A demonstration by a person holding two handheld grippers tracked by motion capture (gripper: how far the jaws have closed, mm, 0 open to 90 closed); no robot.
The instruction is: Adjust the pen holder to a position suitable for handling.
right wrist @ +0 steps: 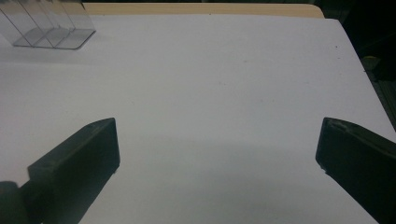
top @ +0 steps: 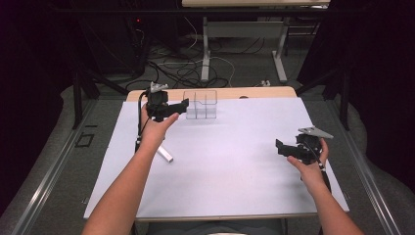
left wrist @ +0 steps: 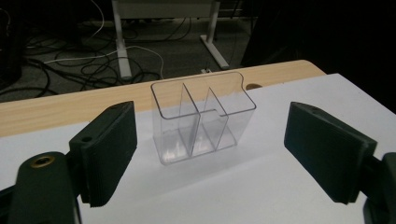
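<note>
A clear plastic organizer [top: 200, 104] with three compartments stands upright near the far edge of the white table cover [top: 220, 161]. My left gripper [top: 182, 107] hovers just left of it, open and empty. In the left gripper view the organizer [left wrist: 201, 119] stands ahead between the wide-apart jaws, untouched, with the left gripper [left wrist: 210, 154] open. My right gripper [top: 280, 146] is held over the right side of the table, open, pointing left. In the right gripper view the right gripper [right wrist: 217, 154] has bare white surface between its jaws, and the organizer's base [right wrist: 51, 28] sits at the top left.
A small white bar-like object [top: 165, 155] lies on the cover beside the left forearm. A strip of wooden tabletop [top: 254, 92] borders the far edge. Beyond it are desk legs [top: 206, 49] and tangled cables [top: 181, 68] on the floor.
</note>
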